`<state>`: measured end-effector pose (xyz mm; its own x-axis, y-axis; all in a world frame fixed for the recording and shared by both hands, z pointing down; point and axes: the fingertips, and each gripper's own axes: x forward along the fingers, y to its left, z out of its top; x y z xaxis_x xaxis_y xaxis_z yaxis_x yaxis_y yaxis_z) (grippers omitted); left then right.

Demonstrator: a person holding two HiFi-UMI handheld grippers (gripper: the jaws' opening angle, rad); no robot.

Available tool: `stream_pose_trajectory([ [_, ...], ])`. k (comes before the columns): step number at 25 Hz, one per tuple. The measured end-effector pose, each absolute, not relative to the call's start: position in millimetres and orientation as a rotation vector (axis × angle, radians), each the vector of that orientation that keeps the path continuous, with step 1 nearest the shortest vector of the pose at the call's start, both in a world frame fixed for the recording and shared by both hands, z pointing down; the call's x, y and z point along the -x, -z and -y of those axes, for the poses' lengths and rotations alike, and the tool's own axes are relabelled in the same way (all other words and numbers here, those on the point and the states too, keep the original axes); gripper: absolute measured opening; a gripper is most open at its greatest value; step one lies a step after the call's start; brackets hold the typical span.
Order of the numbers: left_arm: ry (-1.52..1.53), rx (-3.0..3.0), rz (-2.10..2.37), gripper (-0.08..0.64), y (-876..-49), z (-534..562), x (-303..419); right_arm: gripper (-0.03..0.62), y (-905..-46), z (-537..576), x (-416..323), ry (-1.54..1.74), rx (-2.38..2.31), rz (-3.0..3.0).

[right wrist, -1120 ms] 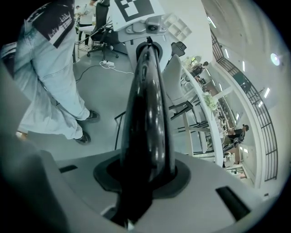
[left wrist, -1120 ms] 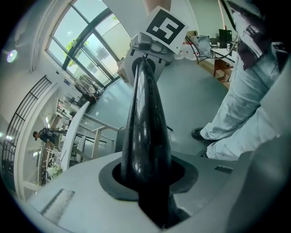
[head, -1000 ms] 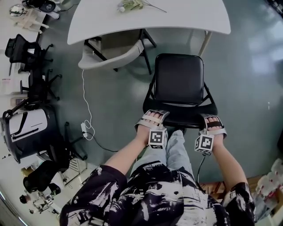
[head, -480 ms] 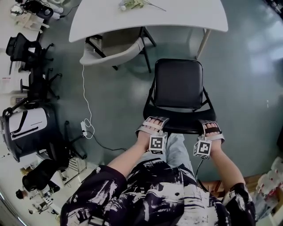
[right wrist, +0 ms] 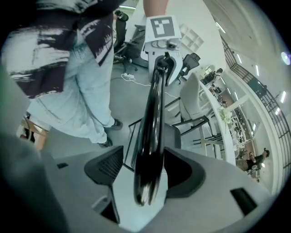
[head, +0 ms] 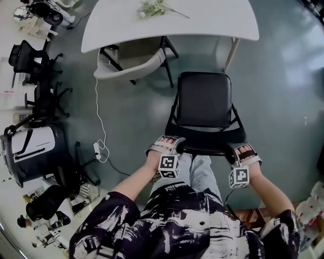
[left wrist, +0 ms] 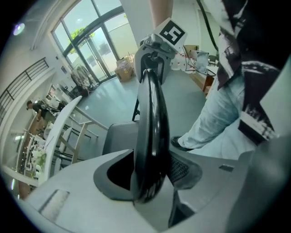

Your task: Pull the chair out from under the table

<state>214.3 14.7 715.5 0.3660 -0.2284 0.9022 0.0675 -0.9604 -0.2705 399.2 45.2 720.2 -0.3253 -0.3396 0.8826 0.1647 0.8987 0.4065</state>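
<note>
The black chair (head: pixel 204 98) stands on the floor just in front of the white table (head: pixel 202 23), clear of its edge. Its backrest rail (head: pixel 205 146) runs between my two grippers. My left gripper (head: pixel 169 146) straddles the rail's left end and my right gripper (head: pixel 237 152) its right end. In the left gripper view the glossy black rail (left wrist: pixel 152 136) stands between the jaws of the left gripper (left wrist: pixel 152 175), which are opening, with a gap at one pad. In the right gripper view the rail (right wrist: pixel 152 136) also lies between the right gripper's (right wrist: pixel 143 170) opening jaws.
A white chair (head: pixel 134 65) is tucked partly under the table's left side. Flowers (head: pixel 154 7) lie on the tabletop. A white cable (head: pixel 98 126) trails over the floor at left. Office chairs and equipment (head: pixel 30 141) crowd the left edge. The person's legs (head: pixel 197 174) stand right behind the chair.
The chair has slid away from the table toward the person, and both hands came back with it. Both grippers have loosened on the backrest rail and spread slightly apart.
</note>
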Motion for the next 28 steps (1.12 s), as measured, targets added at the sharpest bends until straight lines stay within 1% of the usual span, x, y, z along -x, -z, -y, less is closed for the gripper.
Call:
stream_pose_trajectory([
  [2, 1.635, 2.381, -0.08, 0.196, -696, -22, -196, 0.275, -688, -53, -408, 0.505, -0.11, 1.879],
  [4, 1.616, 2.379, -0.067, 0.173, -667, -20, -179, 0.271, -643, -46, -411, 0.469, -0.173, 1.928],
  [6, 1.554, 2.439, -0.165, 0.158, -623, -2, -172, 0.256, -587, -19, -408, 0.412, -0.329, 1.995],
  [7, 1.494, 2.494, -0.251, 0.133, -594, 12, -175, 0.252, -556, 0, -404, 0.382, -0.433, 2.04],
  [10, 1.169, 2.664, -0.559, 0.123, -489, 73, -201, 0.236, -449, 69, -382, 0.299, -0.77, 2.28],
  [12, 0.875, 2.761, -0.726, 0.104, -412, 115, -223, 0.225, -369, 114, -370, 0.123, -1.021, 2.531],
  [14, 0.584, 2.842, -0.811, 0.094, -338, 146, -241, 0.199, -291, 149, -364, -0.037, -1.187, 2.727],
  [17, 0.272, 2.924, -0.823, 0.072, -256, 170, -258, 0.147, -202, 174, -360, -0.038, -1.321, 2.902],
  [18, 0.208, 2.941, -0.822, 0.063, -238, 174, -261, 0.123, -183, 177, -357, -0.002, -1.348, 2.922],
  [21, 0.105, 2.963, -0.833, 0.044, -204, 179, -265, 0.09, -151, 177, -350, 0.104, -1.412, 2.92],
  [25, 0.039, 2.958, -0.818, 0.02, -177, 175, -268, 0.042, -134, 169, -347, 0.204, -1.479, 2.867],
  [28, -0.002, 2.978, -0.798, 0.006, -167, 174, -269, 0.017, -131, 167, -351, 0.197, -1.509, 2.837],
])
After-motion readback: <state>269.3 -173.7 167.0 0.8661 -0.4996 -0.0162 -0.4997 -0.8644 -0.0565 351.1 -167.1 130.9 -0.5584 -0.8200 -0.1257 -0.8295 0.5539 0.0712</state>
